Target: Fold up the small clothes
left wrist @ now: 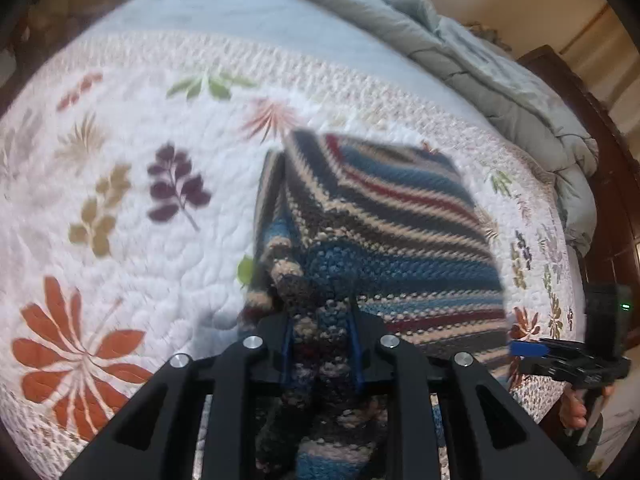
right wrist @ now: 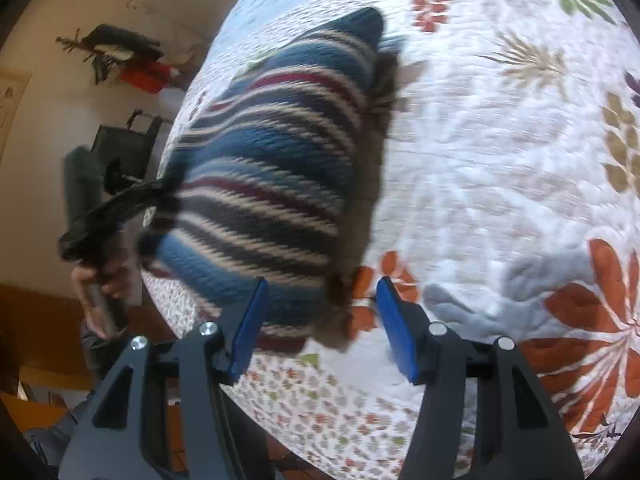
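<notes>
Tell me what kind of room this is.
Most likely a bedroom: a bed with a floral quilted bedspread, a rumpled grey comforter pushed to its far side, and a dark wooden bed frame at the edge.

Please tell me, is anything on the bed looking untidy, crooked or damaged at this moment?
No damage shows. The striped knit garment is only half folded: the left tool pinches a bunched edge and holds it off the floral quilt, so it hangs crooked. The grey duvet lies crumpled along the bed's far edge.
</notes>
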`<action>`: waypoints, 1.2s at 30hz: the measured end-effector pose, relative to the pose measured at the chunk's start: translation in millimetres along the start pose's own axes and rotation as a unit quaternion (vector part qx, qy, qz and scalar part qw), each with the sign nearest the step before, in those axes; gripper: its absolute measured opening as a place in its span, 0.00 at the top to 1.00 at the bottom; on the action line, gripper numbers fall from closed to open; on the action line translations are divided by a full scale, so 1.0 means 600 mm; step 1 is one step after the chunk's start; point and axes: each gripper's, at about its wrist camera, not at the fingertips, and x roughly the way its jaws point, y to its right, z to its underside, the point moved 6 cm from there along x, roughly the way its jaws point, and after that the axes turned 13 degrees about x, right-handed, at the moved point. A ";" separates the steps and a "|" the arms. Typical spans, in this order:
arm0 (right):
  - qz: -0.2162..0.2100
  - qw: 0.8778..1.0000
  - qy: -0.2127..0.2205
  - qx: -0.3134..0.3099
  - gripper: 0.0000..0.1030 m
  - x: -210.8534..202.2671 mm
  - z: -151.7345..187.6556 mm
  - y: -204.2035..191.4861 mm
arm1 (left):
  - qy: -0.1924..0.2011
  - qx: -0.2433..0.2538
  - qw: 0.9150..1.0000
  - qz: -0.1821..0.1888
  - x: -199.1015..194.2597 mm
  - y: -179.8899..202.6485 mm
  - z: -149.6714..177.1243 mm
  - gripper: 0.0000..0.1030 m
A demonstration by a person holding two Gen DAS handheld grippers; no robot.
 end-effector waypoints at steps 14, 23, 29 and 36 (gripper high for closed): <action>0.102 0.994 -0.042 -0.027 0.45 0.094 0.027 -0.047 | 0.018 0.050 0.997 -0.056 -0.043 0.009 0.015 0.67; 0.051 0.995 -0.014 -0.081 0.45 0.053 0.027 -0.163 | 0.054 0.094 0.994 -0.017 -0.106 0.095 -0.001 0.67; 0.080 0.992 -0.034 -0.086 0.45 0.104 0.041 -0.161 | -0.005 0.094 0.995 -0.016 -0.032 0.091 0.044 0.66; 0.114 0.989 -0.066 -0.066 0.45 0.176 0.060 -0.115 | -0.034 0.078 0.996 -0.011 0.030 0.046 0.097 0.74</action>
